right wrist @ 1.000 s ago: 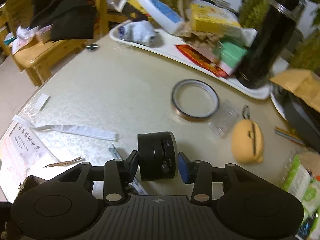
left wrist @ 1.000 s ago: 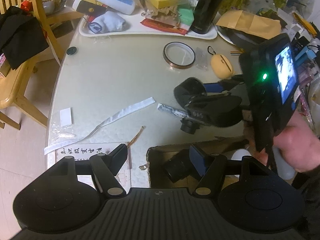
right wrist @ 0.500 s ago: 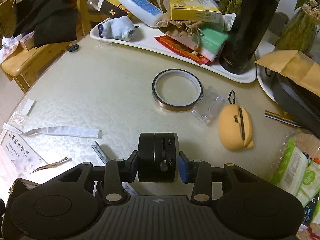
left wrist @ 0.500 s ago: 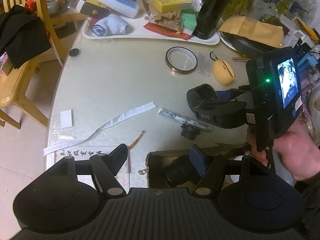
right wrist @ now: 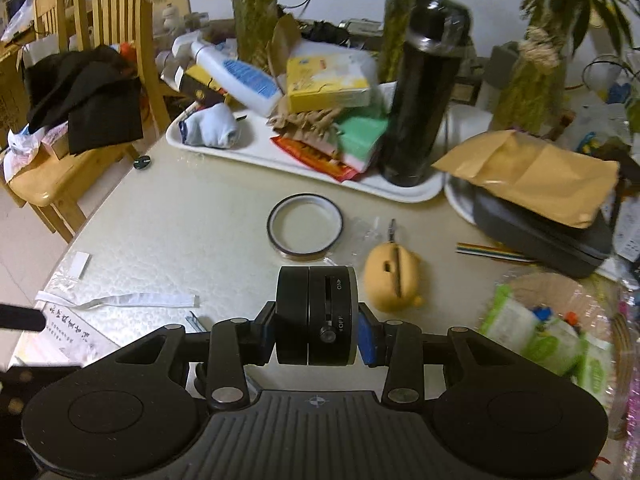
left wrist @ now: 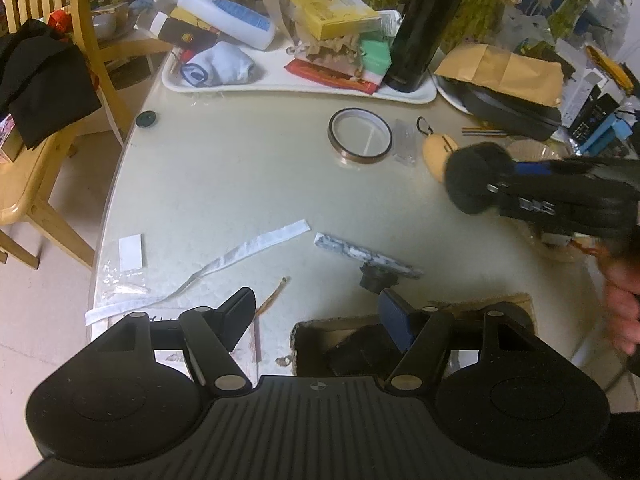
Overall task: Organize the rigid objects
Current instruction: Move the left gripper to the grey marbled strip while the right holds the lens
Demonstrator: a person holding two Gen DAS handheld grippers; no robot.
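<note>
My right gripper (right wrist: 318, 336) is shut on a black round device with an ON/OFF switch (right wrist: 316, 316) and holds it above the table. In the left wrist view that device (left wrist: 476, 182) shows blurred at the right, near a yellow pouch (left wrist: 434, 154). My left gripper (left wrist: 316, 312) is open and empty above the near table edge, over a cardboard box (left wrist: 304, 340) that holds a black object (left wrist: 356, 352). A small black part (left wrist: 374, 280) lies by a grey strip (left wrist: 366, 254) just ahead of it.
A tape ring (right wrist: 305, 225) and the yellow pouch (right wrist: 394, 278) lie mid-table. A white tray (right wrist: 416, 190) at the back holds a black flask (right wrist: 420, 92), boxes and a bottle. White paper strips (left wrist: 240, 254), a wooden chair (left wrist: 36, 92), a dark case (right wrist: 536, 224).
My right gripper has lifted the black round device and carried it right and back, away from the box. My left gripper stays open over the box.
</note>
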